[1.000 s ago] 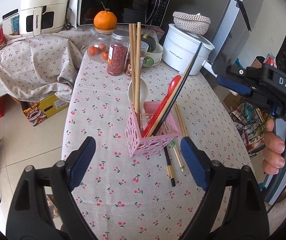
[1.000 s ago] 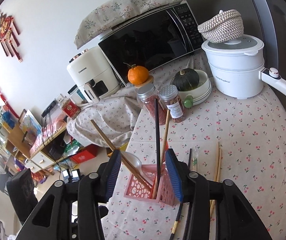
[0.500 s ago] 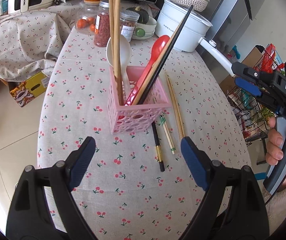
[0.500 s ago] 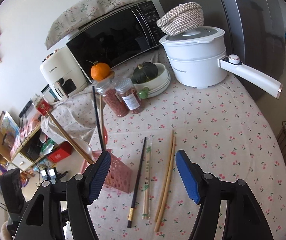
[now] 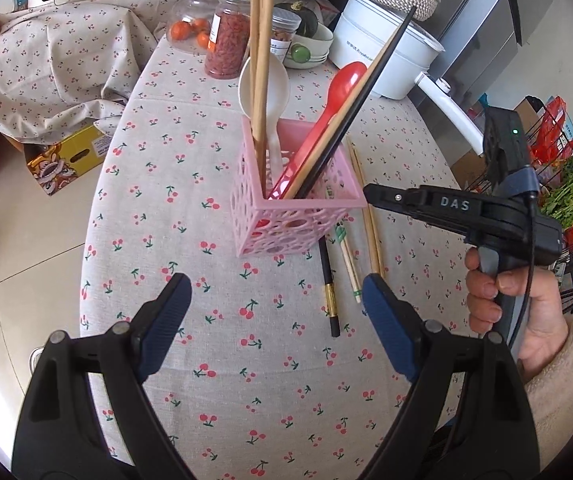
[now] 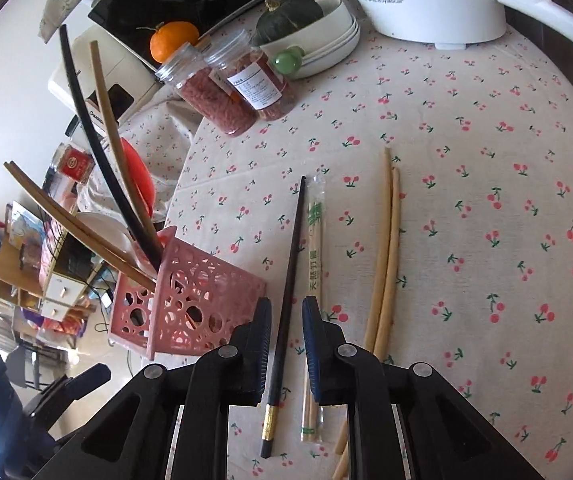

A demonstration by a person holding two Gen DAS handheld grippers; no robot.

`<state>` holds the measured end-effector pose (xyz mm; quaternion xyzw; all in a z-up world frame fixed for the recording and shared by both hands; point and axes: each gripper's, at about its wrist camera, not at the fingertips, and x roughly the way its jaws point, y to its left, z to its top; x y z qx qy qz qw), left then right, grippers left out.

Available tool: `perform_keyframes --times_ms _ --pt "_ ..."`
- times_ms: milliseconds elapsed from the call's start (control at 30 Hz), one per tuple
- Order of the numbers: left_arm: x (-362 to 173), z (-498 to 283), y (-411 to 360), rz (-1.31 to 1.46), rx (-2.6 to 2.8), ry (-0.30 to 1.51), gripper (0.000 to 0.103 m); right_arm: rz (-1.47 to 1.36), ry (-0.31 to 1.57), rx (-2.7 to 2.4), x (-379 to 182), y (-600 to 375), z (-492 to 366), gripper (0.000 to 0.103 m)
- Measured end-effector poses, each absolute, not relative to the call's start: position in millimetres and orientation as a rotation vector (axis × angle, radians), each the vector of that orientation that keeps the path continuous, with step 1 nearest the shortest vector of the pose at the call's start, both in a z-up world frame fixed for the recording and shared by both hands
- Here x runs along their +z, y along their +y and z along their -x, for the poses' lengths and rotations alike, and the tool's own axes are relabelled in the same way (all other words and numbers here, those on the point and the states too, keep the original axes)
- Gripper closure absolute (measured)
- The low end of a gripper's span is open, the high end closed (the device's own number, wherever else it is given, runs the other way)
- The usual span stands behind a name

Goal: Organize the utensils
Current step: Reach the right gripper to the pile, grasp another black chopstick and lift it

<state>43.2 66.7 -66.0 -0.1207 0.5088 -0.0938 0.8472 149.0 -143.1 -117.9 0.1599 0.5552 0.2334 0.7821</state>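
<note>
A pink perforated utensil basket [image 5: 286, 216] [image 6: 182, 300] stands on the cherry-print tablecloth, holding a white spoon [image 5: 264, 88], a red spoon [image 5: 342, 84], wooden chopsticks and one black chopstick. A second black chopstick [image 6: 288, 276] [image 5: 328, 284] lies on the cloth beside a wrapped pair of chopsticks [image 6: 314, 256] and two bare wooden chopsticks [image 6: 386, 252]. My right gripper [image 6: 285, 344] is low over the cloth, its jaws narrowed around the lying black chopstick with small gaps on both sides. My left gripper [image 5: 276, 312] is open and empty, in front of the basket.
At the table's far end stand a white electric pot [image 6: 426, 0], stacked bowls with a green squash [image 6: 290, 20], two jars of red contents [image 6: 222, 92] and an orange [image 6: 174, 38]. A microwave and an air fryer stand behind. The table edge drops to the floor on the left.
My right gripper has dropped toward the cloth and narrowed its jaws around the lying black chopstick. My left gripper has come a little closer to the basket.
</note>
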Motion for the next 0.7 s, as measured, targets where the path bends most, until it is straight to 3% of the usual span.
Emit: perform_keyframes --times_ms 333,700 --pt "-64 -45 76 0.332 -0.246 1.078 0.016 -0.388 1.247 0.443 -151 -121 -216 0.087" --pt "-65 -46 78 0.376 -0.256 1.092 0.016 -0.198 1.154 0.425 -153 -93 -249 0.089"
